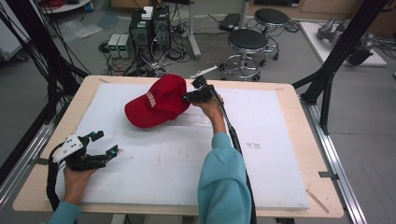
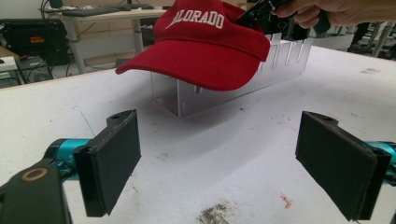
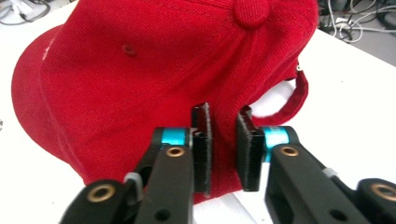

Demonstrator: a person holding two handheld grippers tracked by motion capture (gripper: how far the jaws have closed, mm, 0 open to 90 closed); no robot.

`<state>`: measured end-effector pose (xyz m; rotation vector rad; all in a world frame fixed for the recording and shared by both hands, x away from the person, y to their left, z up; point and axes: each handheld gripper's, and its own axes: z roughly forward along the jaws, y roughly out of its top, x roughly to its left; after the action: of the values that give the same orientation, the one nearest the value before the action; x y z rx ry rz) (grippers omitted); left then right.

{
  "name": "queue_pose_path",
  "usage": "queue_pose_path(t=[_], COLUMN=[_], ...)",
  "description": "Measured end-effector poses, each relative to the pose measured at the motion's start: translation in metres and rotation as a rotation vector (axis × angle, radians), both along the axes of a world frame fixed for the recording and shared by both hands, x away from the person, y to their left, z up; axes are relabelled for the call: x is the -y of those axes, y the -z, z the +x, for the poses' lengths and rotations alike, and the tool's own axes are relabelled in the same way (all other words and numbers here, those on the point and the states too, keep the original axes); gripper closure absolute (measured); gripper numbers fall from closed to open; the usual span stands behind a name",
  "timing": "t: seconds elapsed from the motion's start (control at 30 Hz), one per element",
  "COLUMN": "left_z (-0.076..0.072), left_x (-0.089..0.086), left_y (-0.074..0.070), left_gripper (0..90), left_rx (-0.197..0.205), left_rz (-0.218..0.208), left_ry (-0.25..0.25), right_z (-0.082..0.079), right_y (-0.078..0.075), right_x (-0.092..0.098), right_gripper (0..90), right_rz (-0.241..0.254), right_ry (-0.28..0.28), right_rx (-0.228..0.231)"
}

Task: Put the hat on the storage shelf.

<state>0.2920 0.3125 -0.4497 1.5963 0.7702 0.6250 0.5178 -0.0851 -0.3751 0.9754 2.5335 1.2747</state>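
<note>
A red cap (image 1: 159,100) with white lettering rests on a clear acrylic rack (image 2: 280,56) at the far middle of the white board (image 1: 163,163). In the left gripper view the cap (image 2: 205,46) overhangs the rack, brim toward the camera. My right gripper (image 1: 189,97) is at the cap's right rear side. Its jaws (image 3: 223,116) stand nearly together with a fold of the red cap (image 3: 140,70) pinched between them, close to the back strap. My left gripper (image 1: 106,143) lies near the board's front left, open (image 2: 219,158), with bare board between its pads.
The wooden table (image 1: 299,140) frames the white board. Black frame posts (image 1: 336,60) stand at the right and left sides. Beyond the far edge, stools (image 1: 247,46), computer towers (image 1: 149,28) and cables sit on the floor. The board's right half is bare.
</note>
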Motion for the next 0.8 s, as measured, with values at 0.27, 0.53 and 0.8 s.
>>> queue_pose_path(t=[0.27,0.53,0.8], left_z=[0.0,0.001,0.002], left_x=[0.0,-0.002,-0.004], left_y=[0.0,0.0,0.0], left_gripper=[14.2,14.2,14.2], left_rx=[-0.001,-0.012,-0.018], left_rz=[-0.001,-0.021,-0.029], left_ry=[-0.003,-0.009,-0.024], right_z=[-0.012,-0.03,-0.054], right_y=[-0.014,-0.035,-0.061], right_x=[-0.006,-0.006,-0.014], right_gripper=[84.9,85.4,85.5], right_rz=[-0.003,0.047,0.054], right_ry=[-0.021,-0.061,-0.133], right_rx=[0.079,0.161,0.247])
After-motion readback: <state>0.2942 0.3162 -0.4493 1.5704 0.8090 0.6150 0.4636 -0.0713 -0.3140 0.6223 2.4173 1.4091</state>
